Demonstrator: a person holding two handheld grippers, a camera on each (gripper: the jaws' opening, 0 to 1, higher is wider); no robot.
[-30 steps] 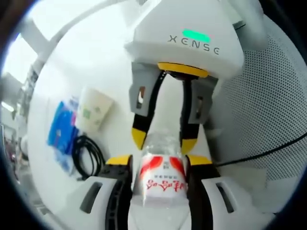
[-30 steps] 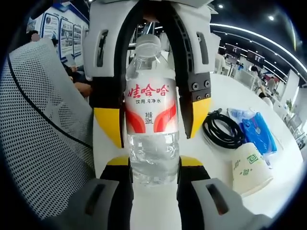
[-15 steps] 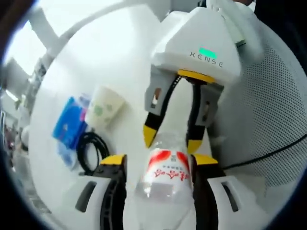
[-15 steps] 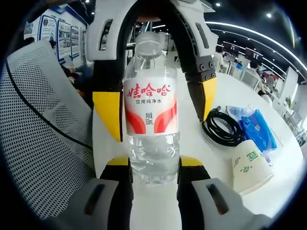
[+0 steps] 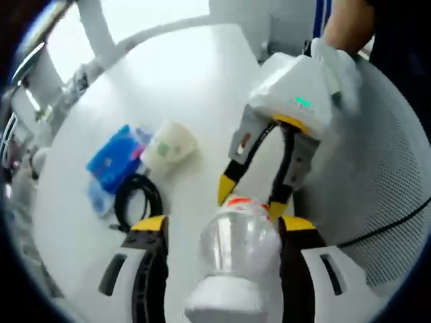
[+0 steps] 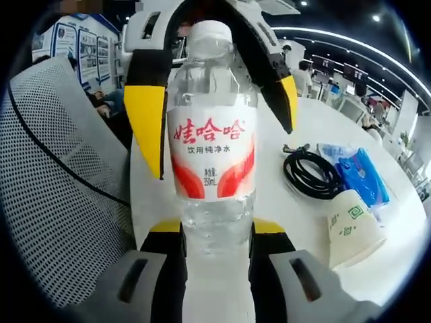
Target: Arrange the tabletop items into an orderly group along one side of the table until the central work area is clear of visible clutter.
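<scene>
Clear plastic catches the light in the left gripper view, where a water bottle with a red and white label sits between the yellow-tipped jaws of the left gripper, its white cap nearest the camera. The jaws stand apart on either side of the bottle with a gap showing on the left side, so they look spread rather than clamped, as though letting the bottle go to the other tool. Just beyond the bottle the right gripper comes in from above, its yellow tips straddling the far end of the bottle, a gloved hand behind it. Away from the bottle, on the white bench, lie a coiled black cable, a paper cup on its side and a blue packet, clustered near one another and well apart from the bottle; a white mesh chair back stands on the bottle's other side. In the right gripper view, the same bottle stands upright and large, pinched low on its body between the right gripper's jaws, which press against both sides. The left gripper's jaws flank the bottle's upper half without clearly touching it. To one side of the bottle, the cable, packet and cup lie together near the bench edge. Judging by this, the bottle is being carried by the right tool, probably to join that cluster.
</scene>
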